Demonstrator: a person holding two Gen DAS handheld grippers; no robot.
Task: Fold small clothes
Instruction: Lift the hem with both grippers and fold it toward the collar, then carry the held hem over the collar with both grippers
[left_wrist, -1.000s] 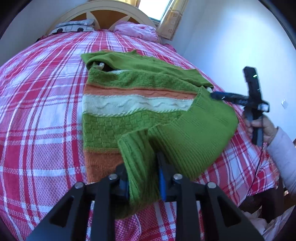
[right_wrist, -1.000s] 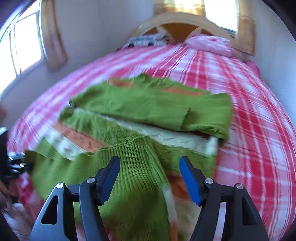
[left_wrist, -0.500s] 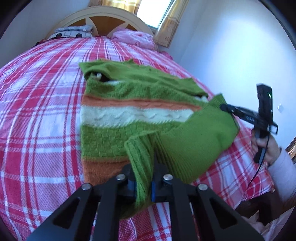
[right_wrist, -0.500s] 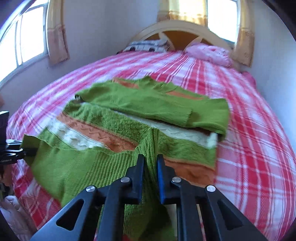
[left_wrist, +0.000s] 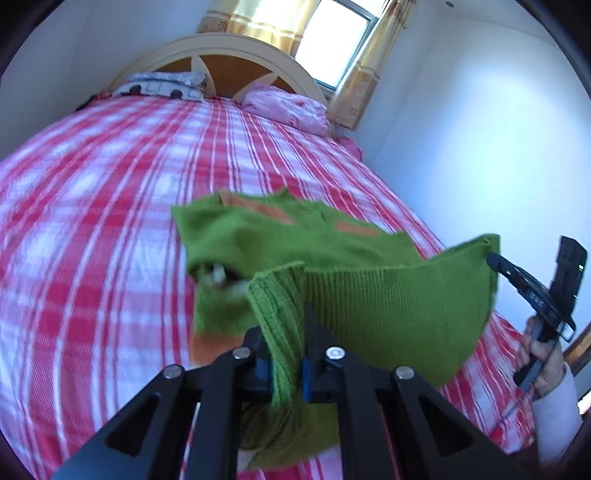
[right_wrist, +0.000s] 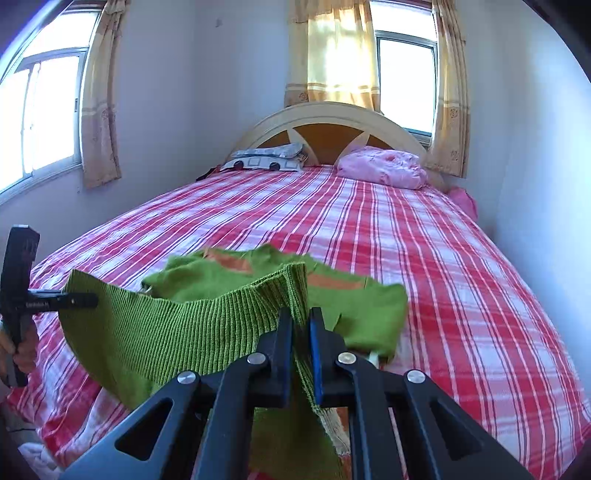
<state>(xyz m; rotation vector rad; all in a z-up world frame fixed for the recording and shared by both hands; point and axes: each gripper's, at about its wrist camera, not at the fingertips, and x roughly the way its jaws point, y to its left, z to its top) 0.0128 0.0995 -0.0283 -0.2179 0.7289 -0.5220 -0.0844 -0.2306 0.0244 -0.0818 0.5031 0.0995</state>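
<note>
A small green knitted sweater (left_wrist: 369, 306) with orange and white bands lies on the red plaid bed (left_wrist: 92, 240). Its ribbed hem is lifted off the bed and stretched between both grippers. My left gripper (left_wrist: 286, 343) is shut on one hem corner. My right gripper (right_wrist: 301, 332) is shut on the other corner; the sweater (right_wrist: 177, 325) hangs between them. The right gripper also shows in the left wrist view (left_wrist: 495, 260), and the left gripper shows in the right wrist view (right_wrist: 88, 299). The sweater's upper part, with folded sleeves, still rests on the bed.
A pink pillow (right_wrist: 384, 166) and a patterned pillow (right_wrist: 266, 157) lie at the wooden headboard (right_wrist: 325, 122). A wall (left_wrist: 480, 147) runs close along the bed's right side. Curtained windows (right_wrist: 48, 110) stand on the left and behind.
Both grippers have risen with the hem, lifting the sweater's lower part off the bed. The right gripper closed on its corner about a second ago.
</note>
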